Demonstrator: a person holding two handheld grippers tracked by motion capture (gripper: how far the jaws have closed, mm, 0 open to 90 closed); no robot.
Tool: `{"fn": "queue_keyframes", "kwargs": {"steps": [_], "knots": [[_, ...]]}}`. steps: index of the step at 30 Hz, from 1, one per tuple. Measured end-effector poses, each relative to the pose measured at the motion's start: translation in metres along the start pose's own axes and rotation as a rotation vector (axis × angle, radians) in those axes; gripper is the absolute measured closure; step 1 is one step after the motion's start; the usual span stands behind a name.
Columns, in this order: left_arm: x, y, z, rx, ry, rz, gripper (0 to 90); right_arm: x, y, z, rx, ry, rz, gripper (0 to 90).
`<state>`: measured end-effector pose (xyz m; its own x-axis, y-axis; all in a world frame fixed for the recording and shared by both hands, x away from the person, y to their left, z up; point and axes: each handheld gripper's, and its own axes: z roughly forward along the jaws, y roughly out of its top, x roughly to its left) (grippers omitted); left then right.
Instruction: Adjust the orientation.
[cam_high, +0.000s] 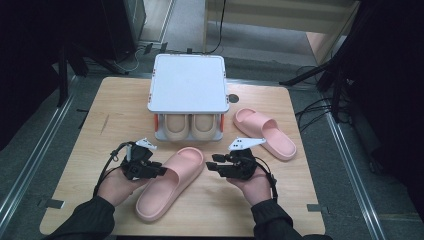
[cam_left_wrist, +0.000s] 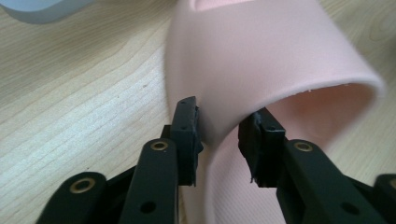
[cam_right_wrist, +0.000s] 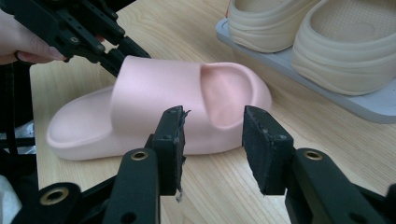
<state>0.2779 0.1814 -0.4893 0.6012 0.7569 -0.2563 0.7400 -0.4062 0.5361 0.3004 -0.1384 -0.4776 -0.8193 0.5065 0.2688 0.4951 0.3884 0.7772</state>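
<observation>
Two hand-held grippers at a pink slipper (cam_high: 170, 182) lying on the table (cam_high: 90, 130) in front of a grey shoe rack (cam_high: 187, 82) that holds a beige pair (cam_high: 189, 125). The left gripper (cam_left_wrist: 218, 140) straddles the side edge of the slipper's strap; its jaws stand part open, and no firm pinch can be seen. If it lifts now, the soft strap may slide out, or the slipper may swing and knock the rack. The right gripper (cam_right_wrist: 212, 144) hangs empty and half open just beside the slipper's toe end, not touching it. A second pink slipper (cam_high: 265, 132) lies well apart, right of the rack.
</observation>
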Motion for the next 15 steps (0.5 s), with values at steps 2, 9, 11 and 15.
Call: {"fn": "queue_keyframes", "kwargs": {"steps": [2,9,11,15], "knots": [[0.002,-0.002,-0.007,-0.027,-0.027,-0.012,64.9,0.000,0.000,0.002,-0.004,0.004,0.001,61.9],[0.013,-0.007,-0.034,-0.127,-0.067,0.002,81.5,0.006,-0.004,0.011,0.002,0.023,0.039,71.7],[0.019,-0.008,-0.033,-0.116,-0.057,-0.017,85.6,0.010,-0.005,0.017,0.011,0.029,0.035,75.5],[0.027,-0.008,-0.022,-0.068,-0.054,-0.027,87.1,0.017,-0.009,0.026,0.020,0.030,0.026,82.5]]}}
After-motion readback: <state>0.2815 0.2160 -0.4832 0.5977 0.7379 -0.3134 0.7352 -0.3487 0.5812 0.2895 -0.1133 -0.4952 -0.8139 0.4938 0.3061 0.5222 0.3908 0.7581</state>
